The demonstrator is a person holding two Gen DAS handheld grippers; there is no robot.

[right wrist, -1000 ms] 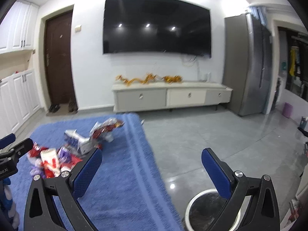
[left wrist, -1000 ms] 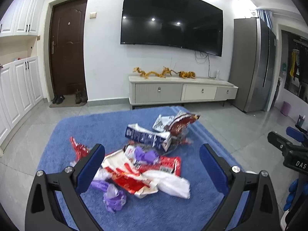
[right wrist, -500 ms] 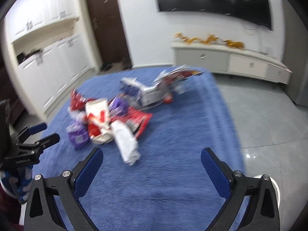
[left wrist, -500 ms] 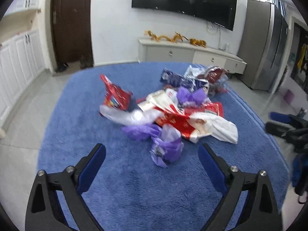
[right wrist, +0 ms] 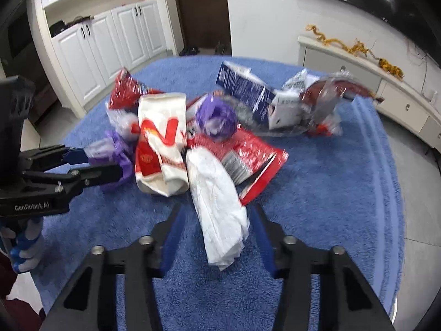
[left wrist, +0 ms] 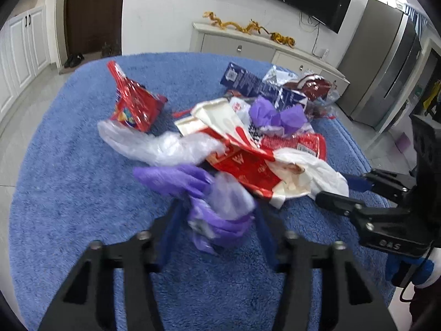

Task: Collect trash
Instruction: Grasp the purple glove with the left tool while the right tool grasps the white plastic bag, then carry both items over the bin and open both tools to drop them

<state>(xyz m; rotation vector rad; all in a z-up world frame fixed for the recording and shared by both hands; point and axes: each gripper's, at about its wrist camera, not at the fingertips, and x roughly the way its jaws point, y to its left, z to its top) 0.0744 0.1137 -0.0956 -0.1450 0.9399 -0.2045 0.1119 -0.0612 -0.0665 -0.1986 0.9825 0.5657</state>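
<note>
Down on the blue rug (left wrist: pixel 69 193) lies a heap of trash: wrappers, a blue carton (right wrist: pixel 242 85), bags. The left gripper (left wrist: pixel 217 220) has its jaws closing around a crumpled purple bag (left wrist: pixel 220 215) at the heap's near edge. Beside it, the right gripper (right wrist: pixel 215 229) has its jaws closing around a white plastic bag (right wrist: pixel 217 201); whether either pair presses yet I cannot tell.

"GenRobot.AI" on left gripper (right wrist: pixel 91 165) body, "W" on red wrapper (left wrist: pixel 242 165)
</note>
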